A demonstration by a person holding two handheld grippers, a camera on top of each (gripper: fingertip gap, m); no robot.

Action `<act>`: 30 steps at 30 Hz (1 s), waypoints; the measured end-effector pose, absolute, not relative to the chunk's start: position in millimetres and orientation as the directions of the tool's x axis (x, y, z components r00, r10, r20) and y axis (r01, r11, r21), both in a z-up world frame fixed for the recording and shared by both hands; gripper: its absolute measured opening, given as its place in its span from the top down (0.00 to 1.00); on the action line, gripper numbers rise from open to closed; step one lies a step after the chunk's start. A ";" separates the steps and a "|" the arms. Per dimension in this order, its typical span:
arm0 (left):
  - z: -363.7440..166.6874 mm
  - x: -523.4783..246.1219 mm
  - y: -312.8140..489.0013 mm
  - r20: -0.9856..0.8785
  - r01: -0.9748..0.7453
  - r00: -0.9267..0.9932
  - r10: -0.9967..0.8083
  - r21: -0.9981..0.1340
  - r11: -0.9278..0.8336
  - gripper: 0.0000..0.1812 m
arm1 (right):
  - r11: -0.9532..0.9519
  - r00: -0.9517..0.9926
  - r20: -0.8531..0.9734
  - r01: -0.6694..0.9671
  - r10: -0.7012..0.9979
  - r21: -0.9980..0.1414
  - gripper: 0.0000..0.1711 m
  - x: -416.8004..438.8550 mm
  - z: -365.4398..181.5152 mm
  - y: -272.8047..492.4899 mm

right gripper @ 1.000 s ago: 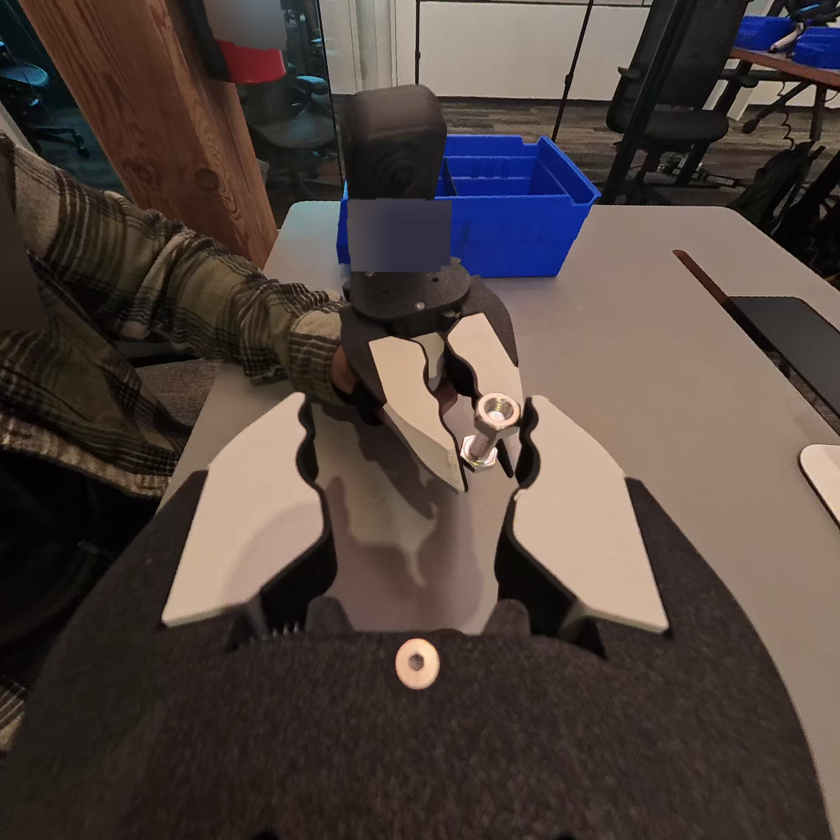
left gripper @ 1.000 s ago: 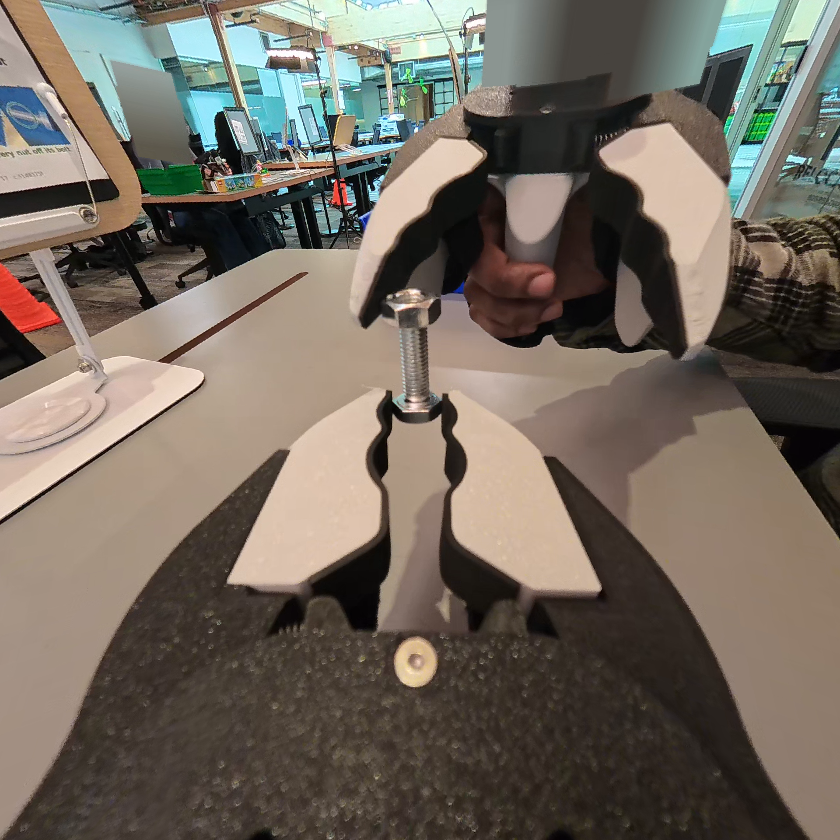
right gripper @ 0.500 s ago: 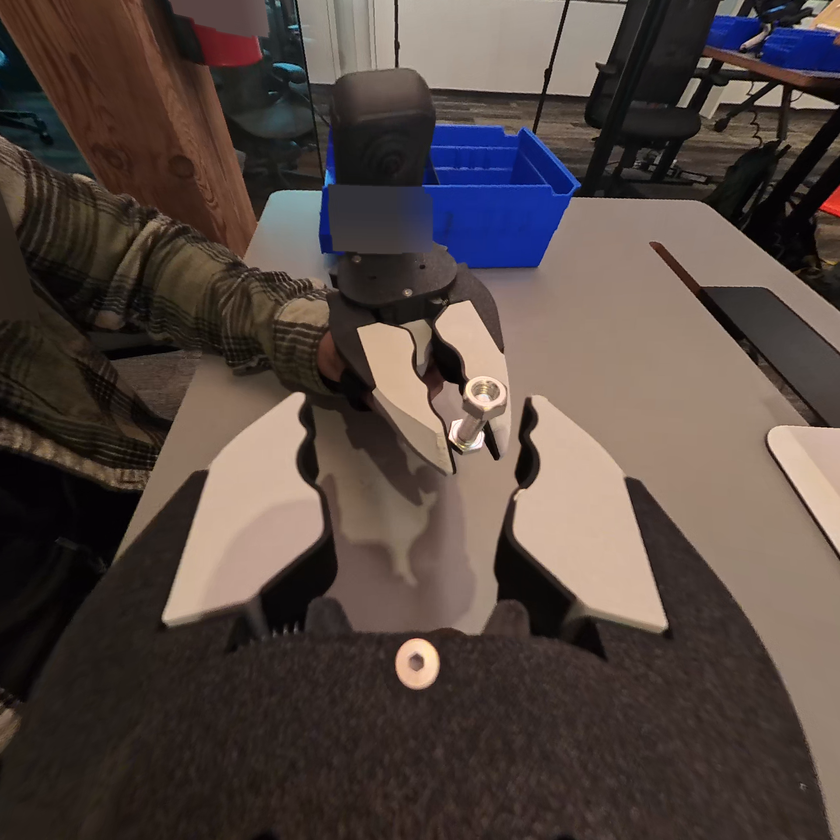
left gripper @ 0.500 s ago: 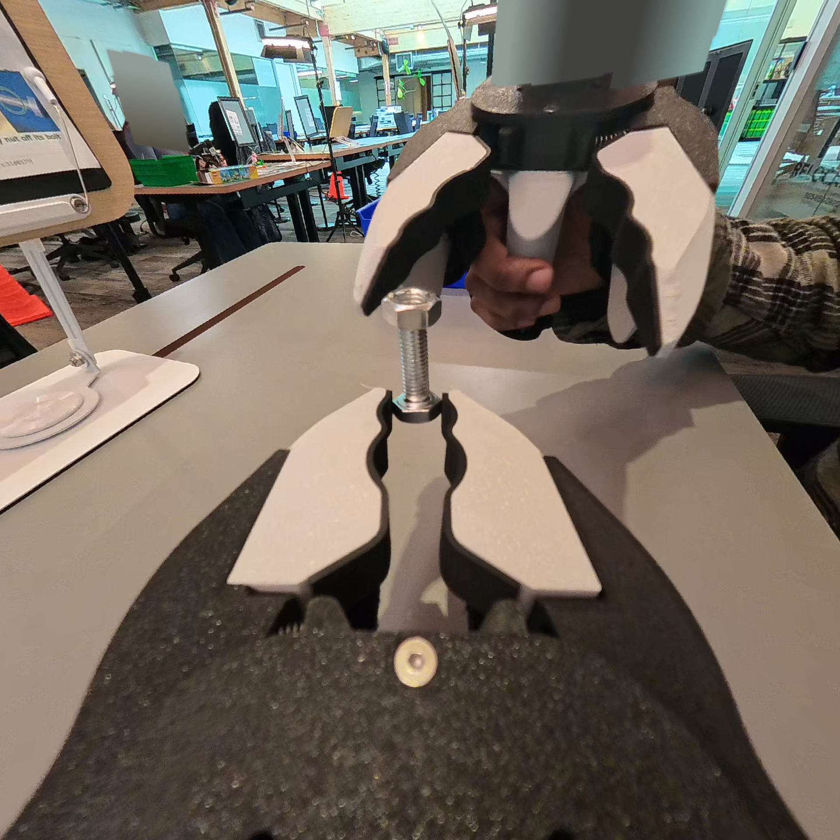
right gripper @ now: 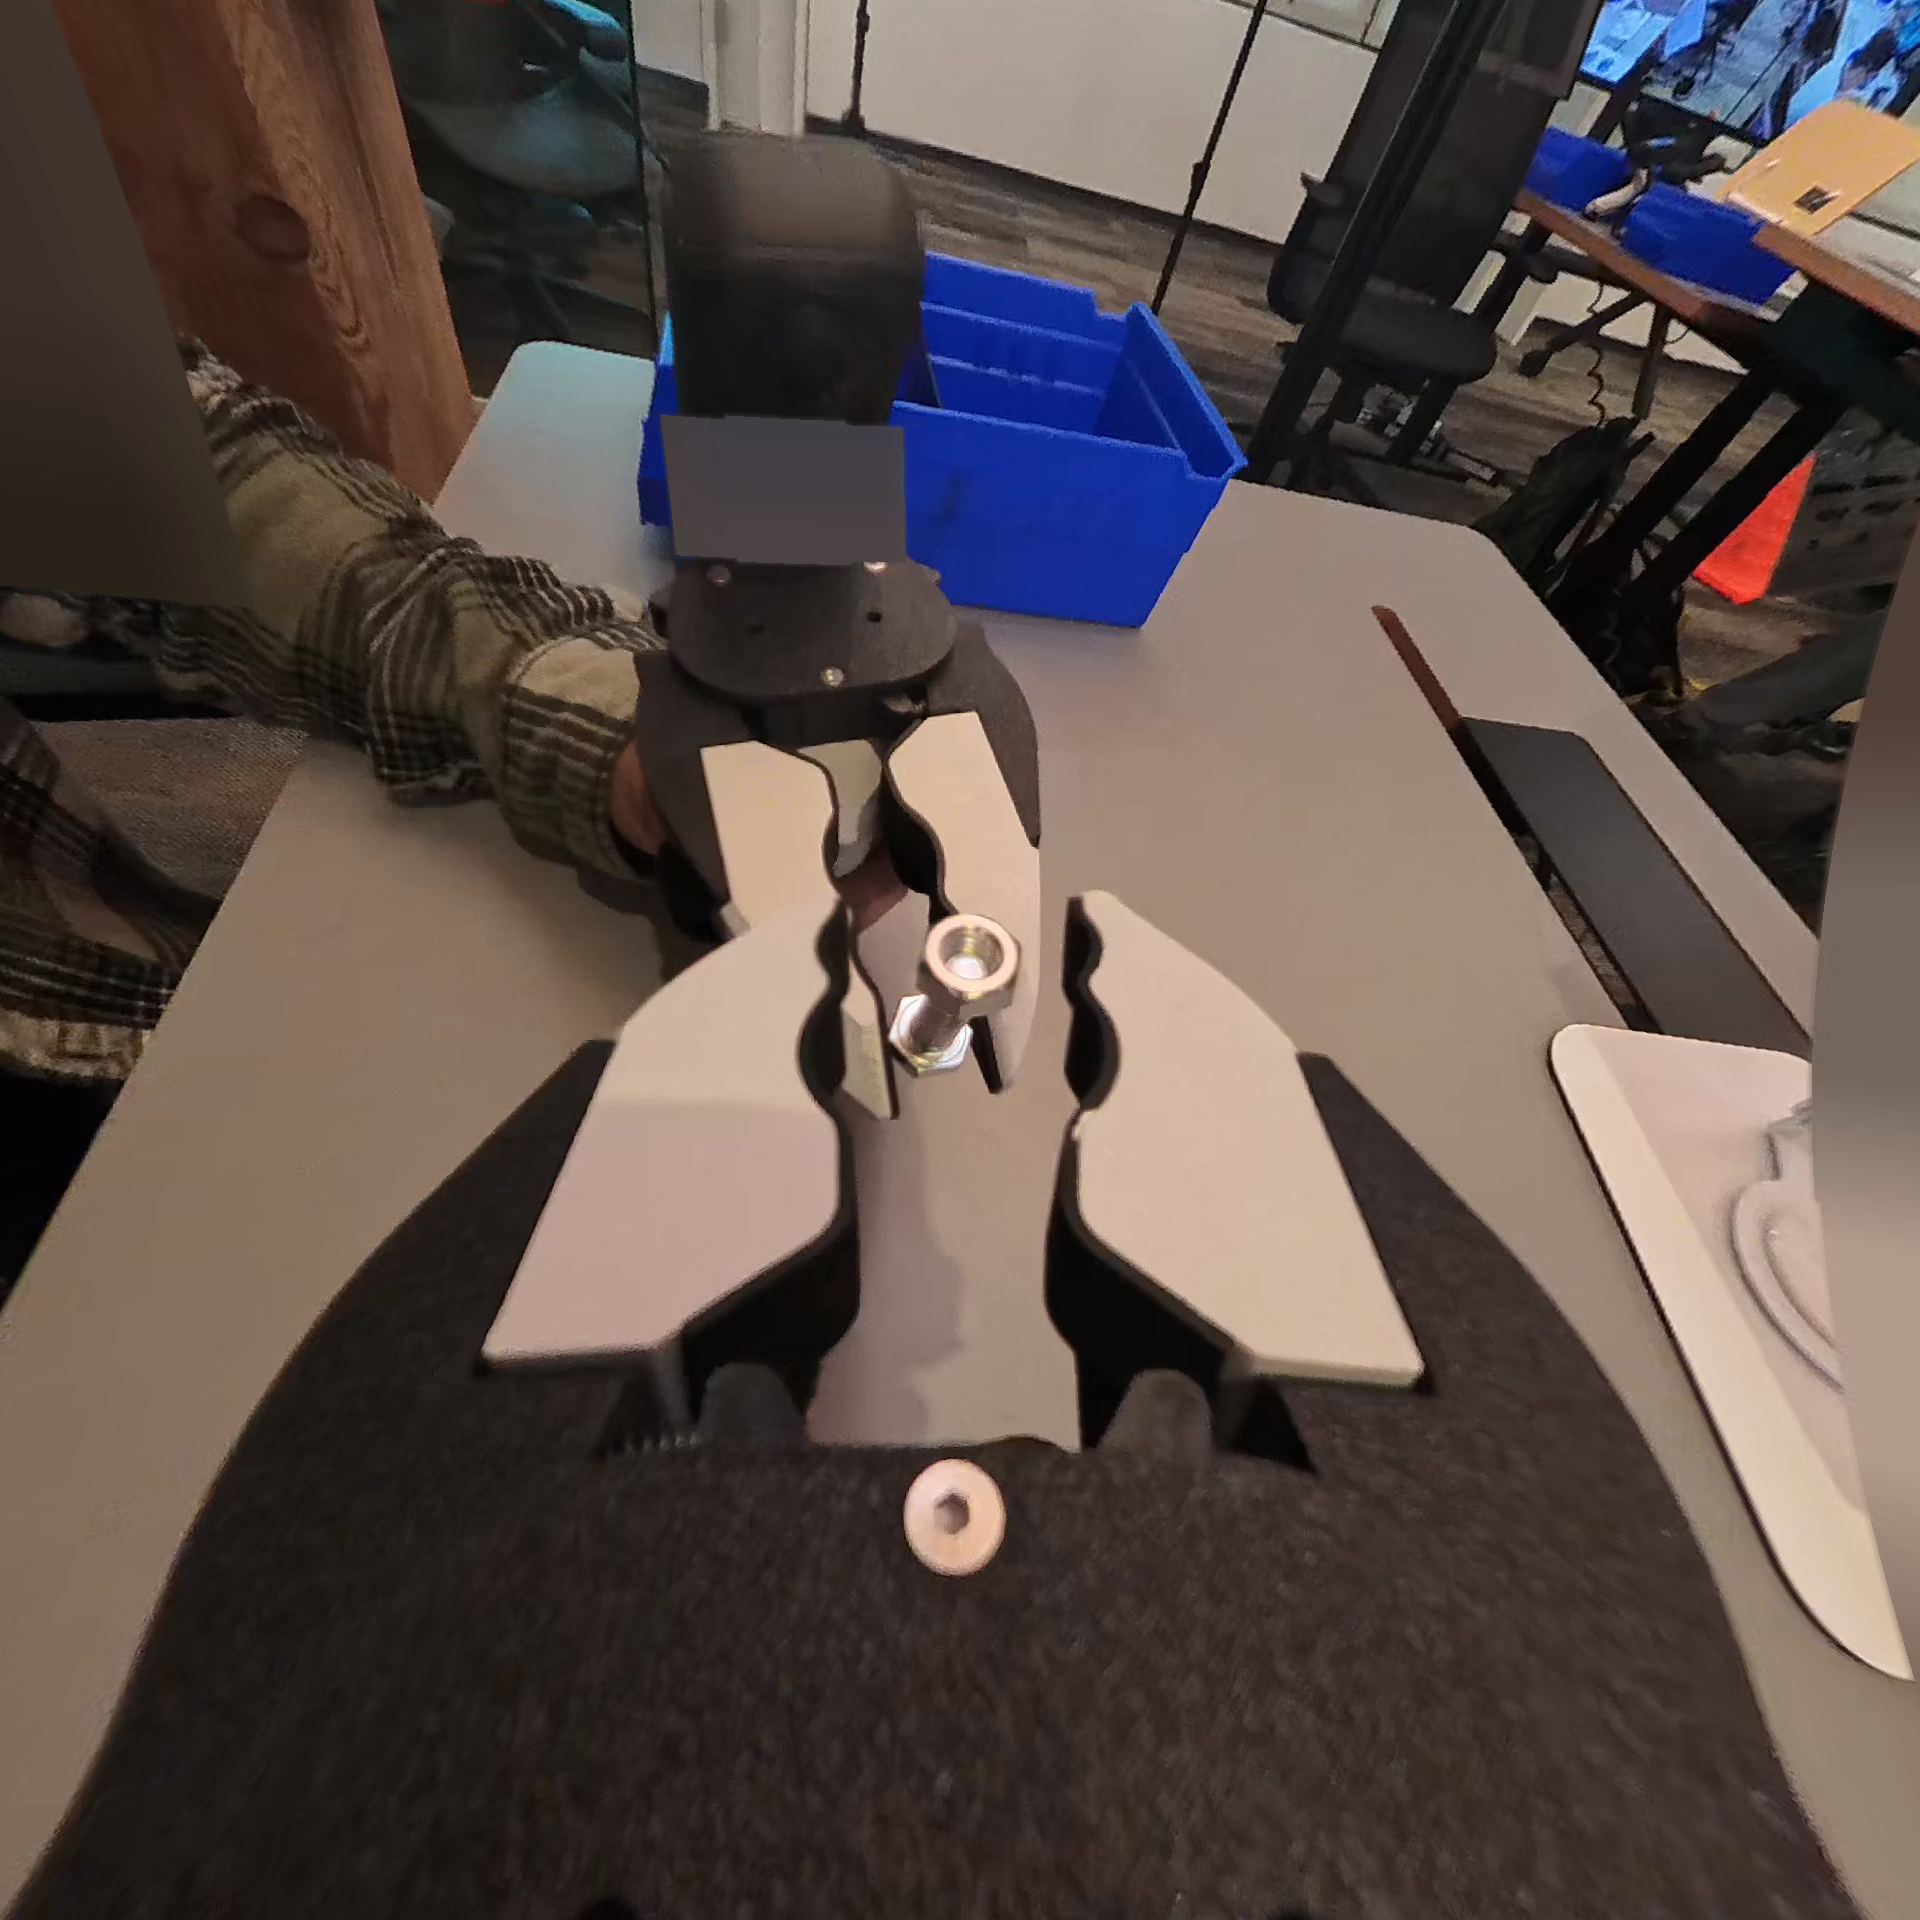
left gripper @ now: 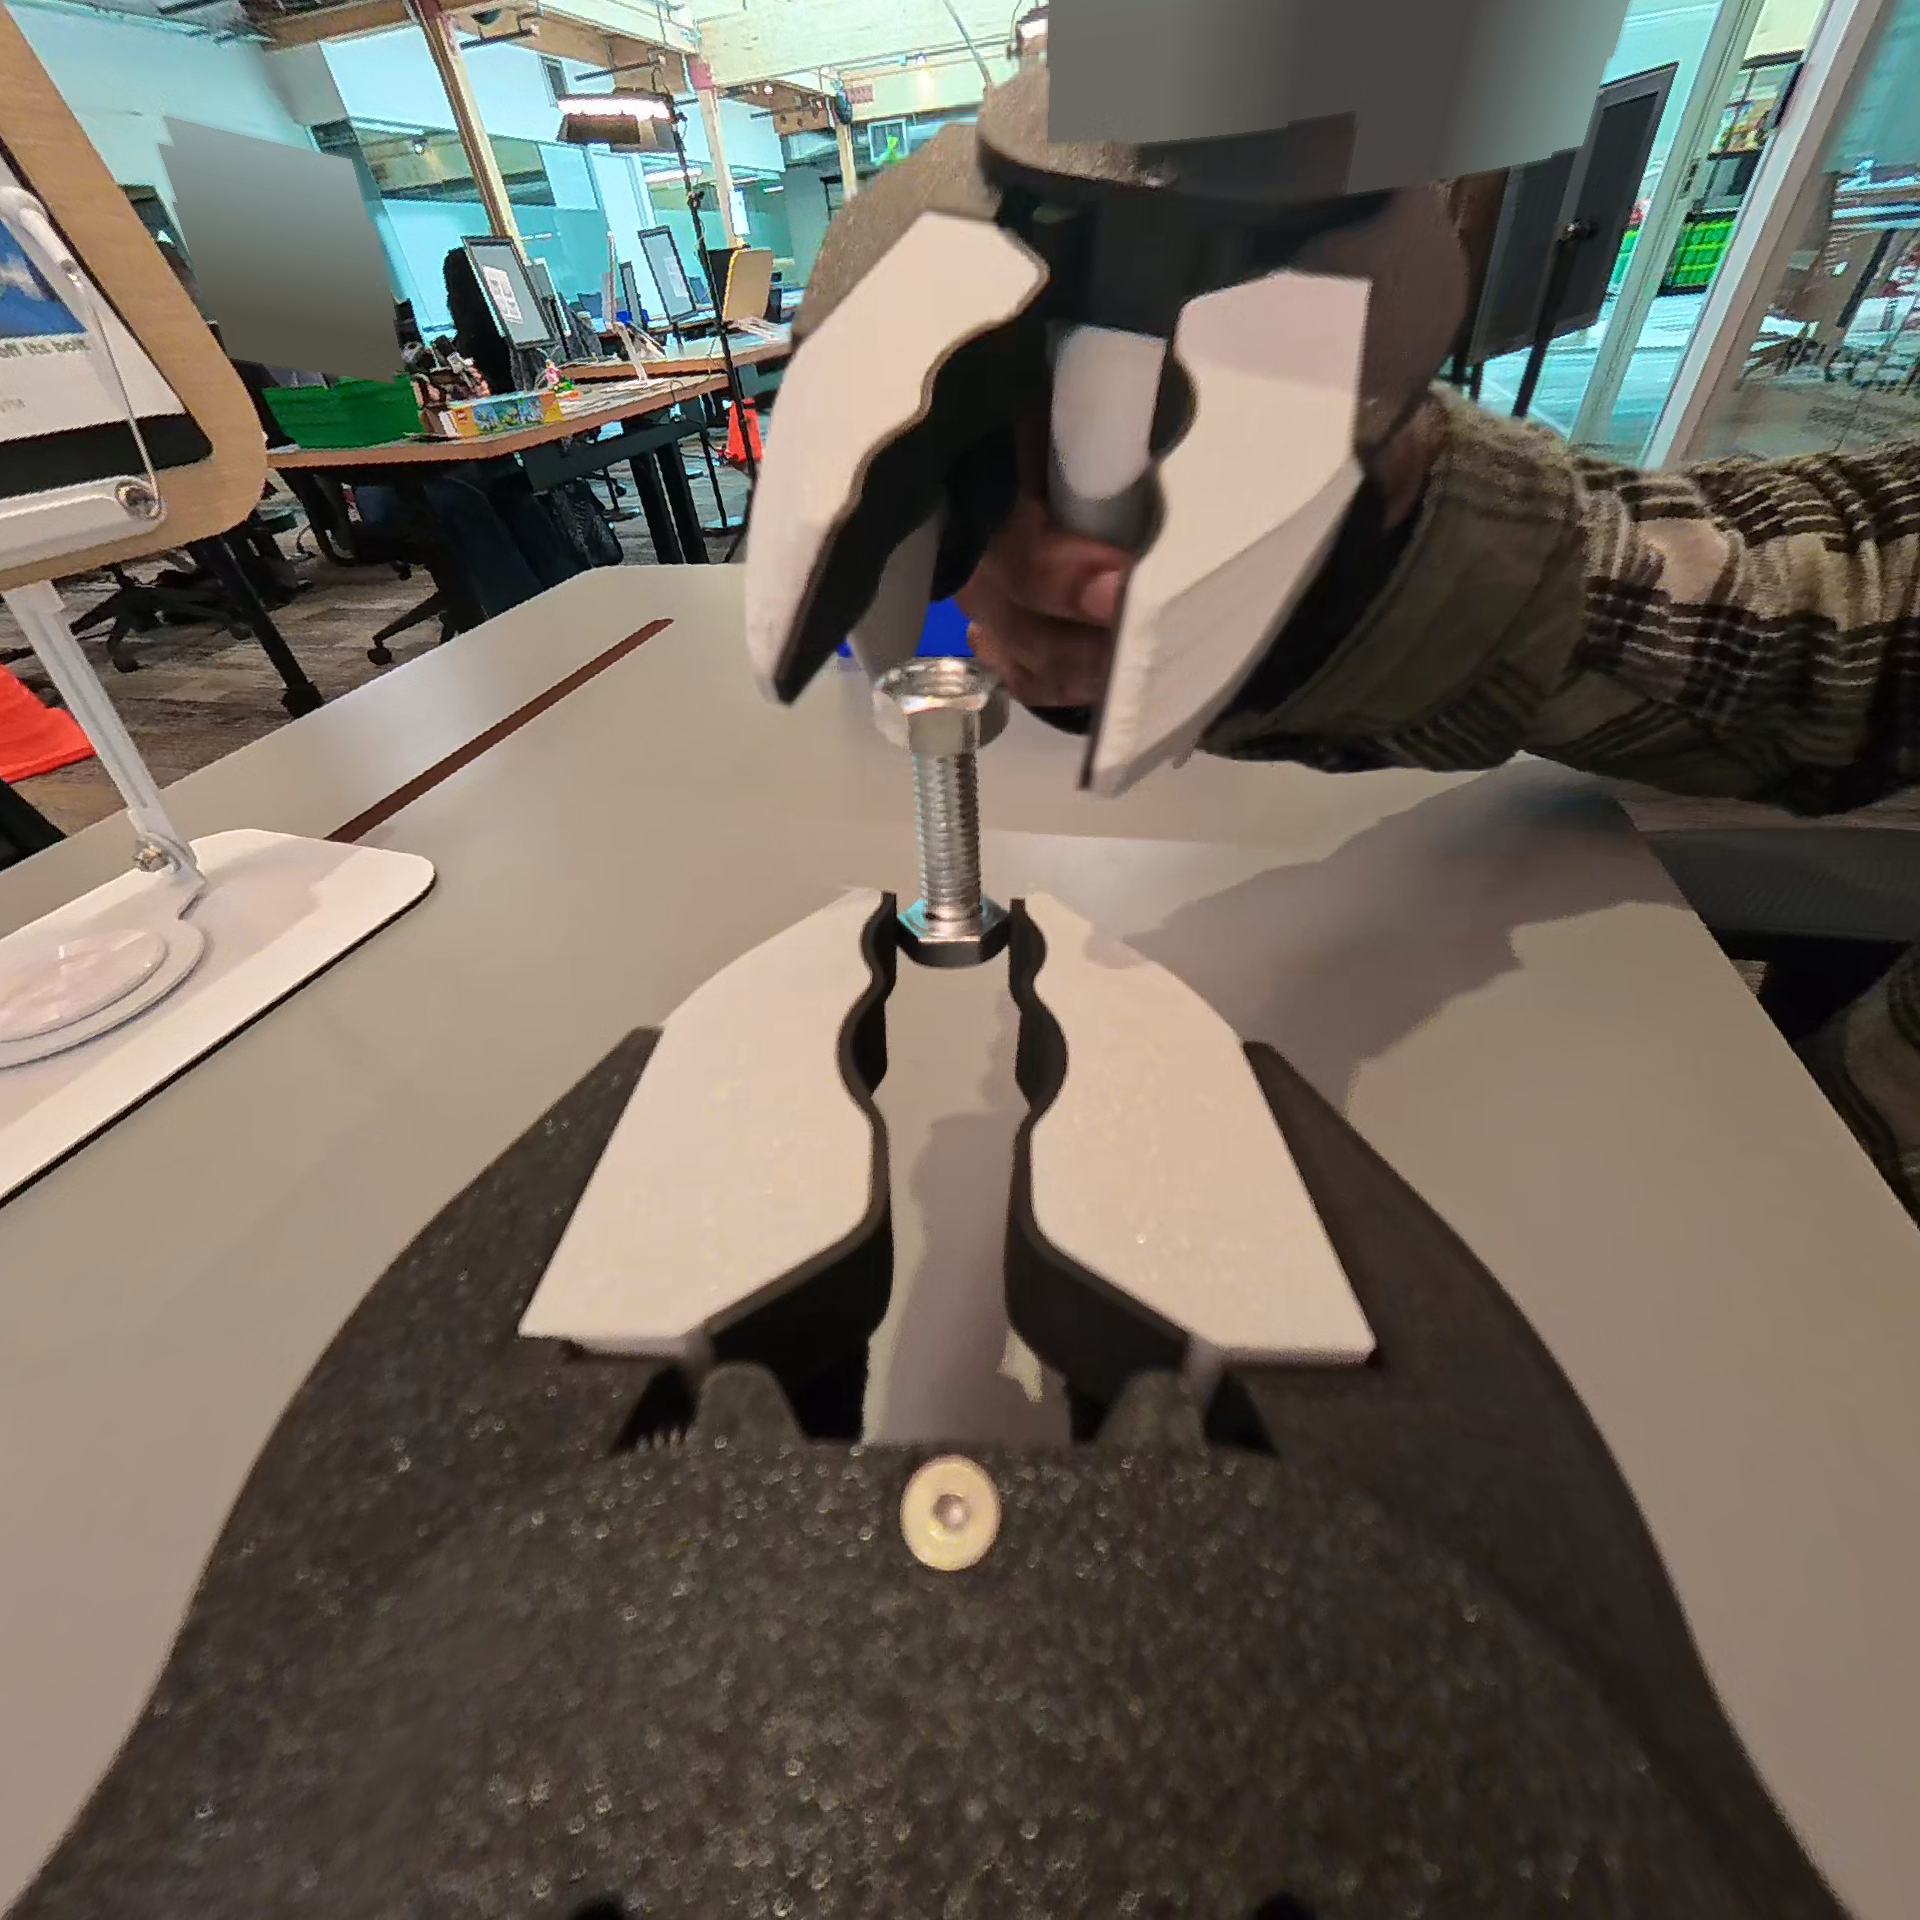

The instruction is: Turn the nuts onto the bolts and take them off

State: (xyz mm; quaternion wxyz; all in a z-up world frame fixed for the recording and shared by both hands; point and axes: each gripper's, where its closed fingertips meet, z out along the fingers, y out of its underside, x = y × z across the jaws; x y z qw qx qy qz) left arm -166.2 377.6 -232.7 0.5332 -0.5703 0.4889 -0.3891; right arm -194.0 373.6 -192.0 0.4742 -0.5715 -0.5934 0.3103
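A steel bolt [left gripper: 943,821] stands upright on the grey table [left gripper: 1455,1039], head down. My left gripper [left gripper: 951,914] is shut on the bolt's hex head [left gripper: 951,935]. A hex nut [left gripper: 940,701] sits on the bolt's top end. My right gripper [left gripper: 940,727] comes from above and opposite, open, with one finger on each side of the nut and apart from it. In the right wrist view the nut [right gripper: 971,961] lies between my right gripper's [right gripper: 951,920] fingers, with the left gripper [right gripper: 935,1075] holding the bolt head [right gripper: 930,1044] below it.
A blue bin [right gripper: 1039,488] stands at the table's far end behind the left gripper. A white stand base [left gripper: 156,935] with a sign holder sits on the table to the left gripper's left. A wooden post [right gripper: 260,208] rises beyond the table. A plaid sleeve [left gripper: 1714,623] reaches in. Spacing between my two grippers at the tips: around 5 cm.
The right gripper has moved in over the bolt's top and its jaws have narrowed, so they now straddle the nut. The left gripper and bolt have stayed put.
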 end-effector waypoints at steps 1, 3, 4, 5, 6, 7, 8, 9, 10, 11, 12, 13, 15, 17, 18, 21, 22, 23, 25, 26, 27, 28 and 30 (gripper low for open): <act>-232.1 -165.8 376.5 -0.081 -0.141 0.215 -0.973 -0.989 0.051 0.89 | 0.149 0.096 0.198 0.378 0.975 -0.914 0.81 -194.4 -193.2 373.2; -230.2 -165.3 374.3 -0.095 -0.137 0.211 -0.973 -0.988 0.067 0.89 | 0.133 0.086 0.176 0.368 0.981 -0.920 0.89 -194.5 -195.8 372.6; -229.1 -165.6 374.2 -0.104 -0.134 0.215 -0.971 -0.988 0.077 0.89 | 0.121 0.091 0.161 0.345 0.983 -0.931 0.89 -194.9 -194.3 372.1; -227.3 -166.4 374.3 -0.113 -0.129 0.222 -0.969 -0.988 0.086 0.89 | 0.107 0.101 0.147 0.321 0.984 -0.941 0.89 -194.9 -192.4 372.1; -225.1 -167.3 374.7 -0.121 -0.121 0.232 -0.965 -0.988 0.094 0.89 | 0.091 0.117 0.130 0.293 0.985 -0.952 0.89 -194.9 -190.0 372.6; -222.8 -168.4 375.1 -0.130 -0.115 0.244 -0.961 -0.988 0.104 0.89 | 0.071 0.133 0.109 0.263 0.985 -0.962 0.89 -194.8 -187.9 373.0; -220.8 -169.2 375.6 -0.141 -0.112 0.256 -0.956 -0.987 0.116 0.89 | 0.050 0.147 0.086 0.233 0.985 -0.971 0.89 -195.0 -186.1 373.0; -219.3 -169.7 375.7 -0.153 -0.112 0.267 -0.951 -0.986 0.127 0.89 | 0.032 0.162 0.067 0.206 0.985 -0.978 0.89 -195.2 -184.6 372.8; -218.8 -169.6 375.4 -0.162 -0.116 0.273 -0.948 -0.984 0.135 0.89 | 0.021 0.175 0.055 0.189 0.983 -0.982 0.89 -195.7 -184.0 372.3; -219.0 -169.3 375.4 -0.168 -0.121 0.278 -0.946 -0.983 0.139 0.89 | 0.014 0.197 0.051 0.182 0.979 -0.983 0.89 -195.8 -184.1 372.7; -219.5 -169.2 376.0 -0.172 -0.125 0.286 -0.943 -0.982 0.141 0.89 | 0.003 0.223 0.043 0.176 0.974 -0.984 0.89 -195.8 -184.5 373.8; -219.4 -169.6 376.9 -0.176 -0.127 0.296 -0.939 -0.981 0.144 0.89 | -0.011 0.247 0.030 0.162 0.969 -0.987 0.89 -196.0 -184.0 374.5; -217.5 -171.2 378.9 -0.186 -0.126 0.322 -0.928 -0.980 0.152 0.89 | -0.053 0.307 -0.017 0.111 0.952 -0.992 0.89 -195.7 -182.0 377.9; -216.3 -173.1 381.1 -0.200 -0.135 0.347 -0.916 -0.978 0.162 0.89 | -0.101 0.367 -0.074 0.055 0.927 -0.993 0.89 -194.9 -181.3 380.9; -216.5 -173.4 381.8 -0.206 -0.142 0.354 -0.912 -0.976 0.165 0.89 | -0.113 0.391 -0.092 0.031 0.916 -0.993 0.89 -195.0 -181.2 381.5; -218.0 -172.8 382.3 -0.200 -0.147 0.354 -0.914 -0.977 0.157 0.89 | -0.116 0.447 -0.105 -0.002 0.888 -0.993 0.89 -195.5 -181.4 382.5; -218.2 -172.6 381.9 -0.192 -0.143 0.348 -0.917 -0.978 0.151 0.89 | -0.118 0.458 -0.108 -0.007 0.882 -0.993 0.89 -195.5 -181.4 382.9; -218.4 -172.3 381.8 -0.187 -0.141 0.345 -0.920 -0.979 0.146 0.89 | -0.114 0.464 -0.105 -0.009 0.880 -0.993 0.89 -195.9 -181.3 382.7; -218.5 -171.9 381.3 -0.177 -0.137 0.335 -0.925 -0.981 0.138 0.89 | -0.111 0.466 -0.103 -0.009 0.879 -0.994 0.89 -196.4 -181.2 382.2; -218.7 -171.6 380.9 -0.169 -0.133 0.329 -0.929 -0.982 0.132 0.89 | -0.110 0.460 -0.100 -0.005 0.882 -0.994 0.89 -196.9 -181.2 381.6; -218.8 -171.2 380.4 -0.161 -0.129 0.323 -0.933 -0.984 0.125 0.89 | -0.112 0.457 -0.097 0.006 0.884 -0.994 0.89 -196.8 -182.2 381.6; -218.9 -170.8 379.8 -0.154 -0.125 0.316 -0.936 -0.985 0.119 0.89 | -0.107 0.455 -0.087 0.018 0.886 -0.994 0.87 -196.6 -182.7 381.8; -219.1 -169.7 378.4 -0.144 -0.121 0.302 -0.942 -0.986 0.112 0.89 | -0.085 0.444 -0.056 0.046 0.894 -0.995 0.84 -195.7 -182.1 380.7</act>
